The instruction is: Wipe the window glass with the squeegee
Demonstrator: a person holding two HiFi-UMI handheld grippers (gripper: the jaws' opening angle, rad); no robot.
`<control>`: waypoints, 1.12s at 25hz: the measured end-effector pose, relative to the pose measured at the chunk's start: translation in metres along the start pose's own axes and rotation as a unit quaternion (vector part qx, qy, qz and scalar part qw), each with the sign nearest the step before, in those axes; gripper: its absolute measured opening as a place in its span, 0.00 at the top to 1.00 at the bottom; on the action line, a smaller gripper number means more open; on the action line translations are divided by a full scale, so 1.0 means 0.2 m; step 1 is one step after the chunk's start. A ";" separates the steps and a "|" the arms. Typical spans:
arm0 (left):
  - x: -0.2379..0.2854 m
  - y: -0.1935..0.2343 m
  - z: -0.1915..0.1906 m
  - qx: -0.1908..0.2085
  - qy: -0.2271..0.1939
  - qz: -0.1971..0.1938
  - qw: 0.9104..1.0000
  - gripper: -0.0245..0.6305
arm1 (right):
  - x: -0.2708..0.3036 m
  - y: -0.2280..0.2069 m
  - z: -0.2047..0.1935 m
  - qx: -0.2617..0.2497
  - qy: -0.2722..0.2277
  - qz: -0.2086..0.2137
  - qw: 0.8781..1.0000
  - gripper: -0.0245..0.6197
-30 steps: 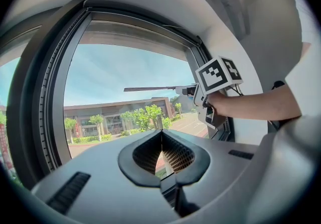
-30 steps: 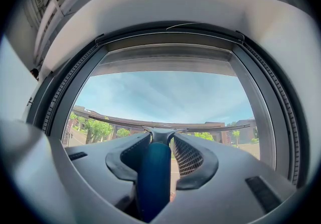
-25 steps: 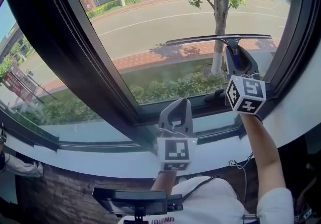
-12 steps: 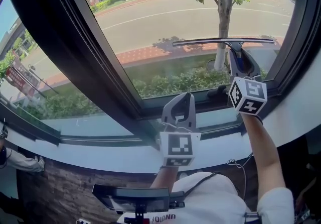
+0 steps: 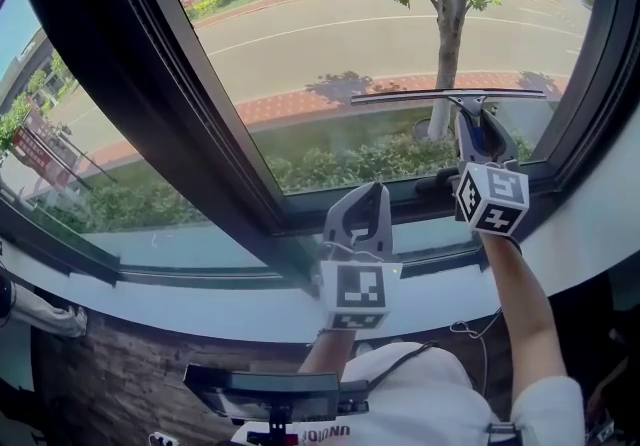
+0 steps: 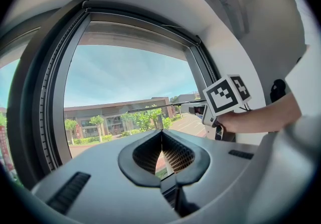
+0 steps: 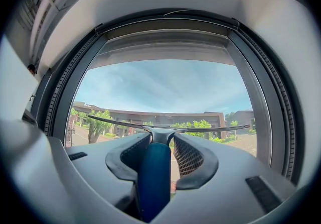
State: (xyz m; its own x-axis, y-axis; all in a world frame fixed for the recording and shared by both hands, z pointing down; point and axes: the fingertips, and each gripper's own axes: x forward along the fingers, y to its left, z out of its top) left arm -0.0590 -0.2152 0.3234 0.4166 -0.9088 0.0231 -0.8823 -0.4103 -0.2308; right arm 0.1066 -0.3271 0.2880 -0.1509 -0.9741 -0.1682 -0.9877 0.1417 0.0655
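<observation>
My right gripper (image 5: 480, 130) is shut on the blue handle (image 7: 153, 178) of the squeegee (image 5: 448, 95). Its long dark blade lies level across the lower right part of the window glass (image 5: 330, 34), close above the bottom frame. In the right gripper view the blade (image 7: 200, 129) spans the pane just beyond the jaws. My left gripper (image 5: 364, 196) hovers over the sill at the centre, jaws shut with their tips touching and nothing between them (image 6: 161, 135). The left gripper view also catches the blade (image 6: 165, 106) and the right gripper's marker cube (image 6: 225, 95).
A thick black mullion (image 5: 150, 84) runs slantwise left of the pane, and the black frame (image 5: 590, 64) bounds its right side. A white sill (image 5: 200, 309) curves below. A dark device (image 5: 265, 399) sits near my body, and a thin cable (image 5: 470, 324) hangs by the right arm.
The right gripper has drawn the squeegee down the glass toward the bottom frame. The left gripper has stayed put.
</observation>
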 end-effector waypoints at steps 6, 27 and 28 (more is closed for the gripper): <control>0.00 0.00 0.01 0.000 0.000 -0.001 1.000 0.96 | -0.01 -0.01 -0.04 0.002 0.011 0.000 1.000 0.73; -0.01 0.01 0.08 0.002 -0.002 0.012 1.000 0.96 | -0.03 -0.02 -0.24 0.004 0.050 0.006 0.999 0.73; -0.01 0.01 0.07 0.001 -0.002 0.012 1.000 0.96 | -0.03 -0.02 -0.25 0.003 0.053 0.007 0.999 0.73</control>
State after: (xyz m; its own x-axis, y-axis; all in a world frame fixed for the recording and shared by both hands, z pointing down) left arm -0.0590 -0.2140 0.3088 0.3959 -0.9182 0.0139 -0.8917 -0.3880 -0.2330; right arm 0.1132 -0.3301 0.3386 -0.1597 -0.9852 -0.0627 -0.9859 0.1560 0.0606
